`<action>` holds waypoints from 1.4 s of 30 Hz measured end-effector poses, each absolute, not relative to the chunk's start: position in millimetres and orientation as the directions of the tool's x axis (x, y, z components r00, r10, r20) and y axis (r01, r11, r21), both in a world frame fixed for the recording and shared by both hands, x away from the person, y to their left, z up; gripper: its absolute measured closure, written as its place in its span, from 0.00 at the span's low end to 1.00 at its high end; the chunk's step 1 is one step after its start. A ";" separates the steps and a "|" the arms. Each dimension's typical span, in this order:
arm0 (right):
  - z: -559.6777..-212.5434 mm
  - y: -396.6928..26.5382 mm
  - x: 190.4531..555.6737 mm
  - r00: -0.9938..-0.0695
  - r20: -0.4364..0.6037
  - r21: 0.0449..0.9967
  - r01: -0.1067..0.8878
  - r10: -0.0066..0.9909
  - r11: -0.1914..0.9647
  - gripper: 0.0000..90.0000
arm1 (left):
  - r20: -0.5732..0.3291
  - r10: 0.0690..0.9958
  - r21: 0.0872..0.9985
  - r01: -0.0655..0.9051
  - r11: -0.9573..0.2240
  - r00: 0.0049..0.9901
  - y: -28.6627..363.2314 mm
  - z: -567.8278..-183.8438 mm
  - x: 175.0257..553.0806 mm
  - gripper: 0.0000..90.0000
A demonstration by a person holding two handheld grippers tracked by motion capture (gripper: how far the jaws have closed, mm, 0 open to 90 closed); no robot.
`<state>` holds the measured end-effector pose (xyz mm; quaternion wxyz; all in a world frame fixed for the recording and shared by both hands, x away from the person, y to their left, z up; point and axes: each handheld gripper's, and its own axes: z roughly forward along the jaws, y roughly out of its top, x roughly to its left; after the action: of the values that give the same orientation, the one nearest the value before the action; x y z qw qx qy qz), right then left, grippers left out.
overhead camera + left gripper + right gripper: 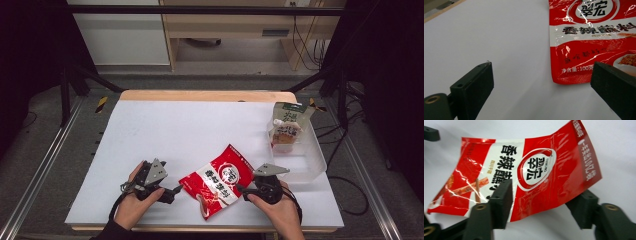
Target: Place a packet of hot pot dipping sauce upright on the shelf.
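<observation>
right gripper point(536, 202) jaws astride red sachet point(524, 177) edge, one above, one below, not yet clamped | left gripper point(541, 87) jaws apart, just beside sachet corner | high view adds clear bin point(312, 165) holding pouch point(287, 127) | hands low at table's near edge

One flat red-and-white foil seasoning packet point(219, 181) lies on one white-topped table point(170, 130). One clear plastic bin point(310, 159) holds one green-capped spouted sauce pouch point(287, 127). Two black two-jaw grippers: left gripper point(175, 190), right gripper point(241, 190).
</observation>
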<state>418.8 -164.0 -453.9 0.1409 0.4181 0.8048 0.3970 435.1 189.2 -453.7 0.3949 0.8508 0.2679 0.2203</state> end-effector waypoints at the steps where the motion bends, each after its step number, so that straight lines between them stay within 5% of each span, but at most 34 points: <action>1: -453.8 -162.6 420.2 -0.612 0.100 0.754 0.561 0.785 0.341 0.53 | 0.163 0.631 0.791 0.282 -0.543 0.759 189.4 -453.6 435.1 0.05; 13: -441.4 -147.1 433.5 -0.656 0.036 0.741 0.523 0.754 0.420 0.99 | 0.164 0.634 0.790 0.284 -0.543 0.756 195.5 -451.3 436.9 0.05; 42: -368.4 -103.2 483.1 -0.813 -0.057 0.759 0.341 0.579 0.554 1.00 | 0.114 0.661 0.820 0.305 -0.484 0.741 215.3 -431.3 438.5 0.04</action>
<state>483.1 -103.2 -368.4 0.1521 0.2649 0.8683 0.3907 438.5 215.3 -431.3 0.4175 0.8345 0.2897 0.2131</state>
